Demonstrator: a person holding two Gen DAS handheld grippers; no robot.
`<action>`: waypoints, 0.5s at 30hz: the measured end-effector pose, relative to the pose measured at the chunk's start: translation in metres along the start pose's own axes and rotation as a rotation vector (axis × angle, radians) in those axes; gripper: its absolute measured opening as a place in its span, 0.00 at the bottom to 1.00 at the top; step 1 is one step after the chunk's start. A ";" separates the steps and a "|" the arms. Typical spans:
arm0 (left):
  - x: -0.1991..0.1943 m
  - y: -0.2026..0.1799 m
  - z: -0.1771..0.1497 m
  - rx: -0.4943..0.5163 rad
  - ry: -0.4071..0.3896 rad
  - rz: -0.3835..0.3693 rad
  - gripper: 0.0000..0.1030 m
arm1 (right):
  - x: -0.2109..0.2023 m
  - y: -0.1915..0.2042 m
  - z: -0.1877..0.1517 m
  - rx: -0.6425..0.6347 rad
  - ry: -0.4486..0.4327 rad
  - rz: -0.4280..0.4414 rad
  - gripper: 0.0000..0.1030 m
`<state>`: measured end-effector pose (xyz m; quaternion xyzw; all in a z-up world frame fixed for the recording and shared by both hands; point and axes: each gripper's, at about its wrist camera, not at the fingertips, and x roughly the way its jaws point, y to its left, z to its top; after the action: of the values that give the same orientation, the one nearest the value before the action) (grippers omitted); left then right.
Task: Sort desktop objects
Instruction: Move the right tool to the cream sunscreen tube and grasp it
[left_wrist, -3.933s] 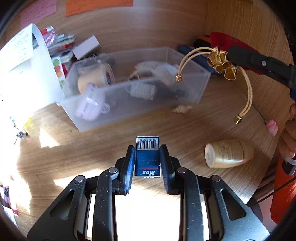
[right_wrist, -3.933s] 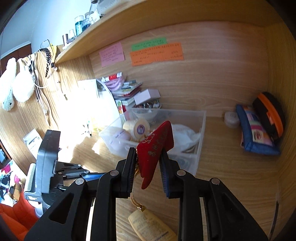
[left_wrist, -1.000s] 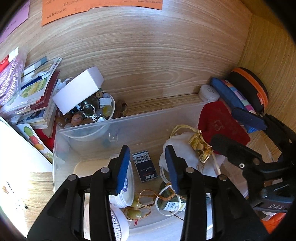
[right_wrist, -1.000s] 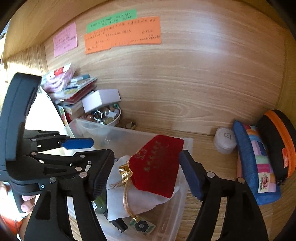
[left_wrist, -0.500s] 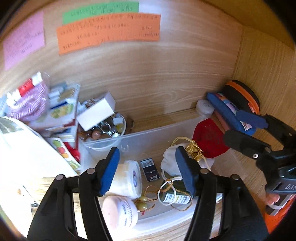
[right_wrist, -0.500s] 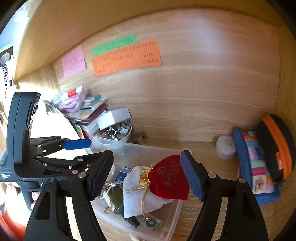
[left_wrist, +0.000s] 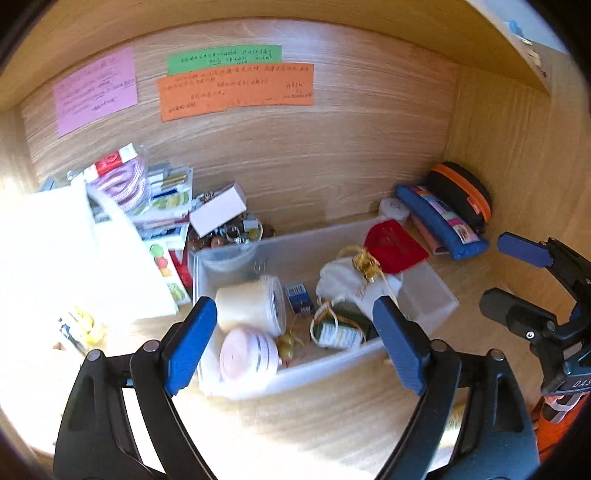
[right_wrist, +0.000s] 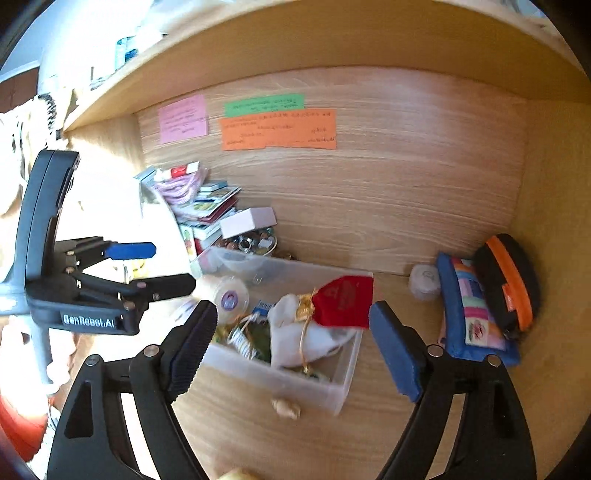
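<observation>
A clear plastic bin sits on the wooden desk. Inside lie a red pouch with gold cord, a small blue Max box, a white cloth bag, a tape roll and a pink jar. My left gripper is open and empty, held back above the bin's near side. My right gripper is open and empty, also above the bin. Each gripper shows in the other's view: the right, the left.
A blue pencil case and a black-orange case lean in the right corner by a small white jar. Books, a white box and a bowl of trinkets stand left of the bin. A small shell lies before the bin.
Both grippers have pulled back and up from the bin, jaws opened wider. The Max box and the red pouch stay in the bin where they were let go.
</observation>
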<state>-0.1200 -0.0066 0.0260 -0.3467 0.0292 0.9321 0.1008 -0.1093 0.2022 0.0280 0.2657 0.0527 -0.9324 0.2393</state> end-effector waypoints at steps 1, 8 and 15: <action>-0.003 -0.001 -0.005 0.003 0.000 0.003 0.85 | -0.003 0.001 -0.003 -0.002 -0.001 -0.003 0.80; -0.017 -0.009 -0.038 0.030 0.021 0.010 0.86 | -0.027 0.008 -0.040 -0.025 0.023 -0.013 0.80; -0.010 -0.022 -0.074 0.050 0.089 0.002 0.87 | -0.027 0.014 -0.085 -0.069 0.121 0.004 0.80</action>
<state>-0.0604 0.0043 -0.0231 -0.3851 0.0571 0.9149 0.1069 -0.0426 0.2203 -0.0303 0.3133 0.0985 -0.9118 0.2465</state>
